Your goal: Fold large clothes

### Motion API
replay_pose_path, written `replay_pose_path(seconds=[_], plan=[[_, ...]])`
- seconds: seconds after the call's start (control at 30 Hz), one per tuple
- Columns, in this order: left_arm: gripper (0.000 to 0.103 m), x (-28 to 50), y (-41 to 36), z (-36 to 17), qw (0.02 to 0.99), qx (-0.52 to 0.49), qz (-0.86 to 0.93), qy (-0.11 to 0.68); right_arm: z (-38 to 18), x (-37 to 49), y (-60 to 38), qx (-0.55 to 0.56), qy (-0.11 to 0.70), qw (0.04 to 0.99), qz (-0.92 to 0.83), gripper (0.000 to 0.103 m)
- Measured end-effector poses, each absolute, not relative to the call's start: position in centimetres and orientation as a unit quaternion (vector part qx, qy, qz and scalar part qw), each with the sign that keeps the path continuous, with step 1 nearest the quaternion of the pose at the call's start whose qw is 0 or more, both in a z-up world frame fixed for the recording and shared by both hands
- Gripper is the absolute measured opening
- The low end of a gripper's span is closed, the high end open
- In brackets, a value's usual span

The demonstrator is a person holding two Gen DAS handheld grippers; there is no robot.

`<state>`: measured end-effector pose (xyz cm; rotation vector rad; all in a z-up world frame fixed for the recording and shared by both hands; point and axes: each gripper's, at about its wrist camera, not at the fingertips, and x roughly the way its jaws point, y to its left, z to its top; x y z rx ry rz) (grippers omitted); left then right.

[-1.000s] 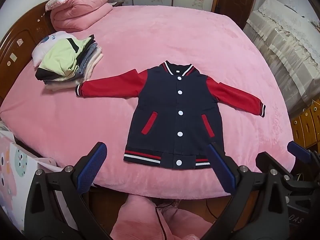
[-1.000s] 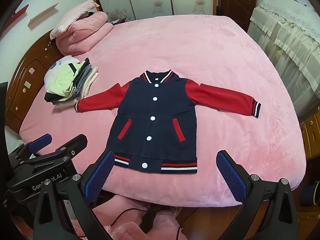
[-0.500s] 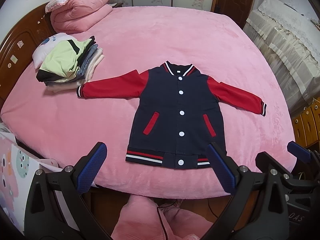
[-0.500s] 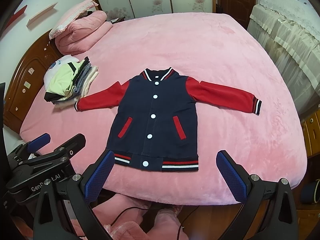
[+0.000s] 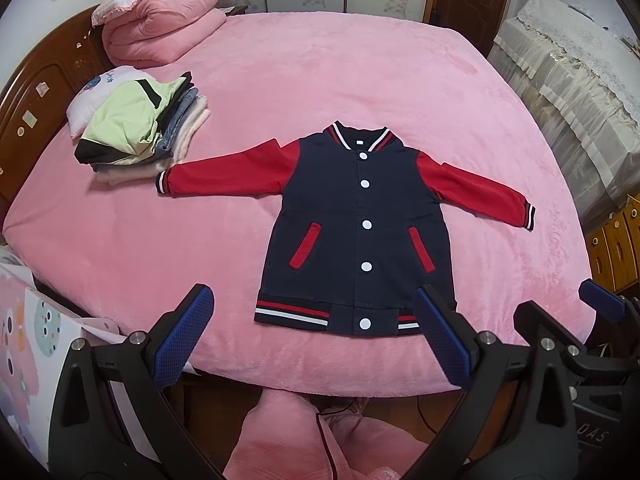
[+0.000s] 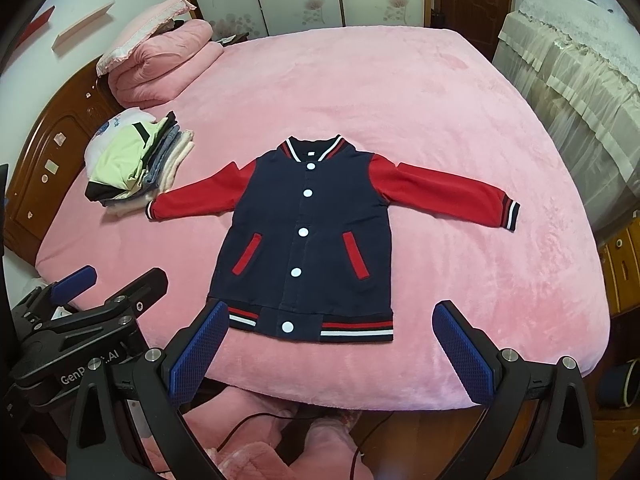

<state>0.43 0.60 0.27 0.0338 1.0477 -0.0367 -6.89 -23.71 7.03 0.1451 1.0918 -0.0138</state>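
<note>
A navy varsity jacket [image 5: 360,220] with red sleeves and white buttons lies flat and face up on the pink bed [image 5: 320,80], both sleeves spread out; it also shows in the right wrist view [image 6: 308,232]. My left gripper [image 5: 314,334] is open and empty, held above the bed's near edge just in front of the jacket's hem. My right gripper [image 6: 332,348] is open and empty, also in front of the hem. Each gripper shows at the edge of the other's view.
A stack of folded clothes [image 5: 136,132] lies by the left sleeve cuff. A rolled pink quilt [image 5: 160,36] sits at the far left by the wooden headboard [image 5: 36,92]. A cloth-covered cabinet [image 5: 572,92] stands right of the bed.
Both views have shifted very slightly; the jacket sits a touch lower in frame. Both grippers stay open and empty.
</note>
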Motion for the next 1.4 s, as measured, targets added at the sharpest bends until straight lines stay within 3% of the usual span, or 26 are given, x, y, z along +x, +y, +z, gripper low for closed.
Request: replay_pose_path(seconds=[1.4], plan=[[0.099, -0.21, 0.75, -0.44, 0.859, 0.013, -0.009, 0.512, 6.76, -7.13, -24.06, 0.065, 0.524, 0.849, -0.001, 0.103]])
